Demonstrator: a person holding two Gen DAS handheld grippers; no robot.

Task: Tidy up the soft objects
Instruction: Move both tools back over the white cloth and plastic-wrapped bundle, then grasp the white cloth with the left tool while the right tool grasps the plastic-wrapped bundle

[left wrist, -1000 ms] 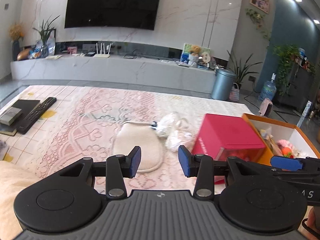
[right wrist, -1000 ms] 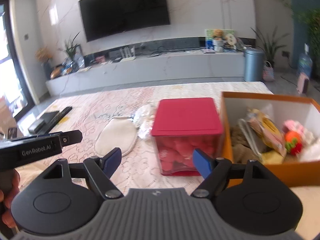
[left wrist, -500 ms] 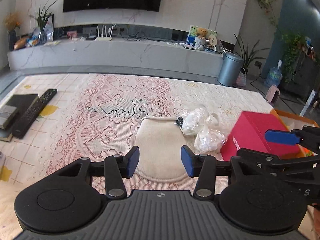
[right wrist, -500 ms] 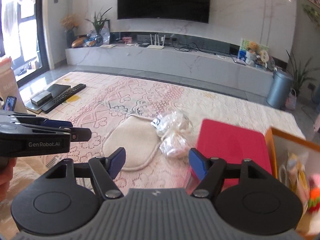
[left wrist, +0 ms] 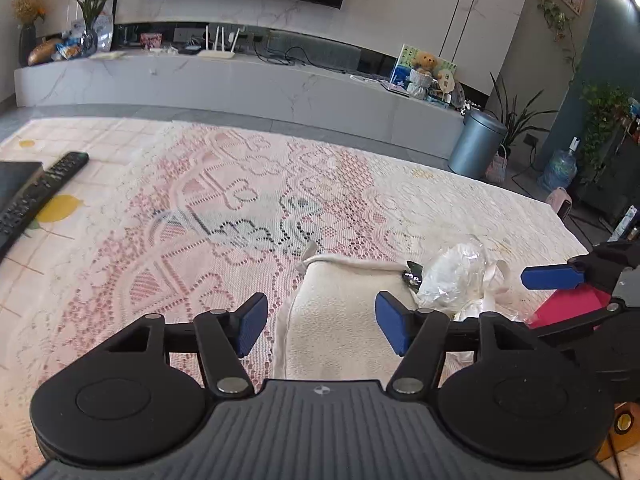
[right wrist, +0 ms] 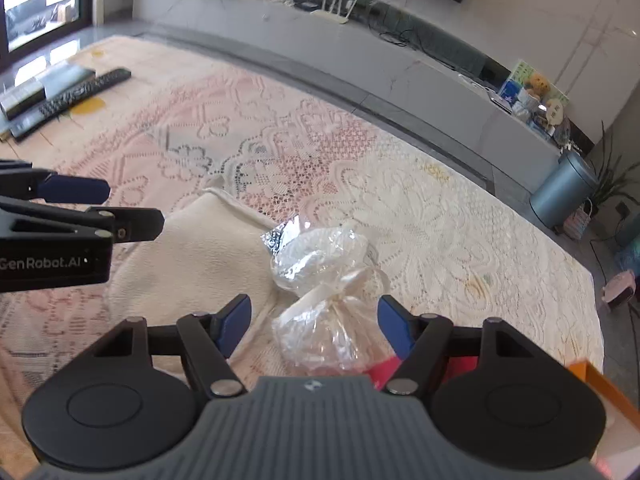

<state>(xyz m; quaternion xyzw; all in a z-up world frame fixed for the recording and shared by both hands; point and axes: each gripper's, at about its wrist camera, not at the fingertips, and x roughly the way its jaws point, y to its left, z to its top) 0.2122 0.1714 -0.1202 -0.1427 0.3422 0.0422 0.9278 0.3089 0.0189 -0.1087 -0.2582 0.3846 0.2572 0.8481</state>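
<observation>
A flat cream cloth pouch [left wrist: 336, 320] lies on the lace tablecloth; it also shows in the right wrist view [right wrist: 192, 252]. Two crinkled clear plastic bags tied with ribbon [right wrist: 328, 292] lie against its right side, and show in the left wrist view [left wrist: 456, 280]. My left gripper [left wrist: 320, 326] is open, just above the pouch, empty. My right gripper [right wrist: 314, 326] is open, its fingers either side of the nearer bag, not touching it. A red-lidded box [left wrist: 568, 308] sits right of the bags.
The lace tablecloth [left wrist: 248, 208] covers the table. A black remote [left wrist: 40, 188] and a dark flat device [right wrist: 24, 98] lie at the far left. An orange box edge [right wrist: 608, 384] shows at the right. A TV console and a grey bin [left wrist: 476, 140] stand beyond the table.
Both grippers have moved forward and left, down toward the pouch and the bags. The red box and orange box have slid to the right edge of view. The left jaws have opened wider.
</observation>
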